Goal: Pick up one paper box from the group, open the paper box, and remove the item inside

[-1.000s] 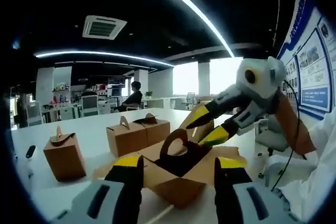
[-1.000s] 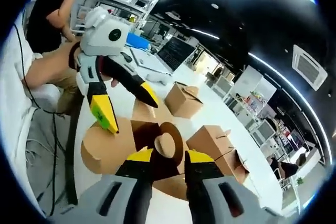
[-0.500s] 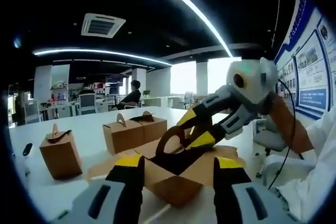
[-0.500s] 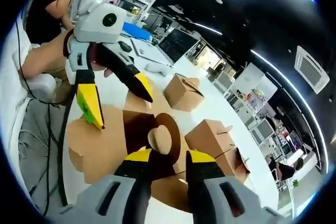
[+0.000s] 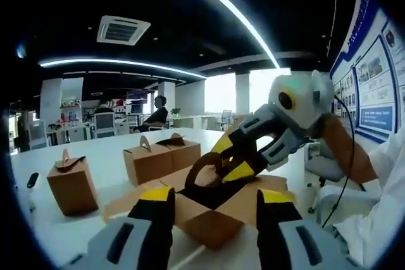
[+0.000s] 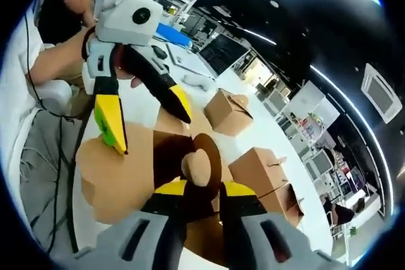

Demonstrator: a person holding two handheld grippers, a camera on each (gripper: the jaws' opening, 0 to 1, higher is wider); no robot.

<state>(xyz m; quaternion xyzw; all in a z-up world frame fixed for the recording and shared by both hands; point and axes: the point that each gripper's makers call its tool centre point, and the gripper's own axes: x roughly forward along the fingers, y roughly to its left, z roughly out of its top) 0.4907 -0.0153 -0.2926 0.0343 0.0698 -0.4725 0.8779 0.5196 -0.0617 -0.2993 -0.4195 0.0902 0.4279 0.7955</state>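
Open box: a brown paper box (image 5: 212, 216) sits on the white tabletop (image 5: 114, 156) in the lower centre of the left gripper view, flaps spread outward, dark inside; in the right gripper view it lies at centre left (image 6: 123, 175).
Handle loop: a brown ring-shaped handle (image 5: 204, 170) stands up from the box's opening; in the right gripper view it is at centre (image 6: 201, 162), just above that view's own jaw tips.
Left hand-held gripper: (image 5: 212, 195) jaws set wide apart, one on each side of the box's near corner, gripping nothing; in the right gripper view it enters from the upper left (image 6: 145, 115), yellow tips spread over a flap.
Right hand-held gripper: (image 6: 202, 188) jaws narrow, closed on the lower part of the handle loop; in the left gripper view it reaches in from the right (image 5: 231, 159), tips at the loop.
Other boxes: a closed box (image 5: 73, 181) at left and two more (image 5: 161, 156) behind the open one, all apart from it.
Background: a seated person (image 5: 155, 115) far back at centre left, a ceiling vent (image 5: 123, 30) in the upper left, posters (image 5: 373, 80) at right.
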